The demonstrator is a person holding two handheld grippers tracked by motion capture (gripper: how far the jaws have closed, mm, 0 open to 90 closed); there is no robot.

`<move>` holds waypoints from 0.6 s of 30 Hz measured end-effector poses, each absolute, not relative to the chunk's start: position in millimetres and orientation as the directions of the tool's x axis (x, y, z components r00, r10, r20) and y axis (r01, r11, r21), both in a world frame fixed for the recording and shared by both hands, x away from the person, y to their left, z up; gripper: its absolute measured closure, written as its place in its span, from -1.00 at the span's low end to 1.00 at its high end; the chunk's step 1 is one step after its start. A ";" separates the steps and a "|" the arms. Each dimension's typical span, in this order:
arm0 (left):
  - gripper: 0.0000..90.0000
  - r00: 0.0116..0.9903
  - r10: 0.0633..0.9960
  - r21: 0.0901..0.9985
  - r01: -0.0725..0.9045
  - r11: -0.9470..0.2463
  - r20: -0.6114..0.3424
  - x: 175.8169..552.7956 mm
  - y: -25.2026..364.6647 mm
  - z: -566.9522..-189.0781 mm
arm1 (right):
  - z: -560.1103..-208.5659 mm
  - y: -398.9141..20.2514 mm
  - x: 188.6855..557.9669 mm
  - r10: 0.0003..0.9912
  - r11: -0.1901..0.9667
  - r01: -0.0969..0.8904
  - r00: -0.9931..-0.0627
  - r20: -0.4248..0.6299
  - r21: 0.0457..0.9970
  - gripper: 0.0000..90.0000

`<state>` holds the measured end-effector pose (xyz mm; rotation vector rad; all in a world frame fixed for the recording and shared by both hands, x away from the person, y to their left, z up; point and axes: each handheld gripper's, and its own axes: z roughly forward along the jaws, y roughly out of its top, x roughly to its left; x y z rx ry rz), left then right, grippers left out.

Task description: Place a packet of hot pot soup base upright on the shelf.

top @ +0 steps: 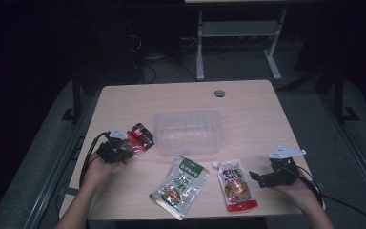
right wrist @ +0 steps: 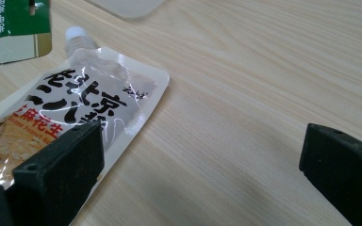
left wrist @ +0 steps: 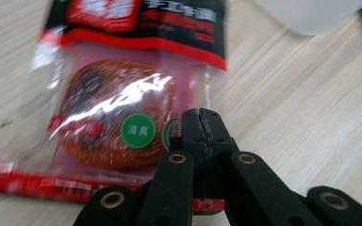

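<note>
Glossy plastic snack packet (left wrist: 118,108) — pale matt wood-grain table (left wrist: 306,103) — clear smooth plastic tub (top: 187,132)

Light wood-grain table (top: 248,102) with rounded corners and a round grey cable grommet (top: 219,93) near its far edge. The room is dim, its far side in near darkness. Grey floor (top: 310,119) around the table. Behind stands a white metal desk frame (top: 238,33). Dark cables (top: 147,71) lie on the floor beyond.
</note>
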<state>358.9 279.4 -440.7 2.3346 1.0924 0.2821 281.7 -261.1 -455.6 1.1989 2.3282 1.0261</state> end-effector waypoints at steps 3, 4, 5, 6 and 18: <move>0.99 0.640 0.768 0.545 0.652 -0.528 -0.022 358.0 286.5 -439.7 | -456.3 -261.5 281.9 0.804 0.391 0.572 -0.593 0.034 0.721 -0.99; 0.99 0.633 0.774 0.542 0.655 -0.527 -0.013 357.5 287.9 -439.4 | -456.5 -261.7 282.0 0.804 0.393 0.572 -0.594 0.033 0.720 -0.99; 0.99 0.633 0.774 0.537 0.654 -0.533 -0.003 357.5 289.5 -438.8 | -456.6 -261.8 282.0 0.804 0.394 0.572 -0.594 0.033 0.719 -0.99; 0.99 0.633 0.774 0.537 0.654 -0.533 -0.003 357.5 289.5 -438.8 | -456.8 -261.9 282.0 0.804 0.395 0.572 -0.594 0.032 0.719 -0.99; 0.99 0.583 0.813 0.624 0.643 -0.444 -0.023 382.5 298.4 -414.2 | -457.8 -261.9 283.3 0.806 0.387 0.579 -0.590 0.041 0.717 -0.99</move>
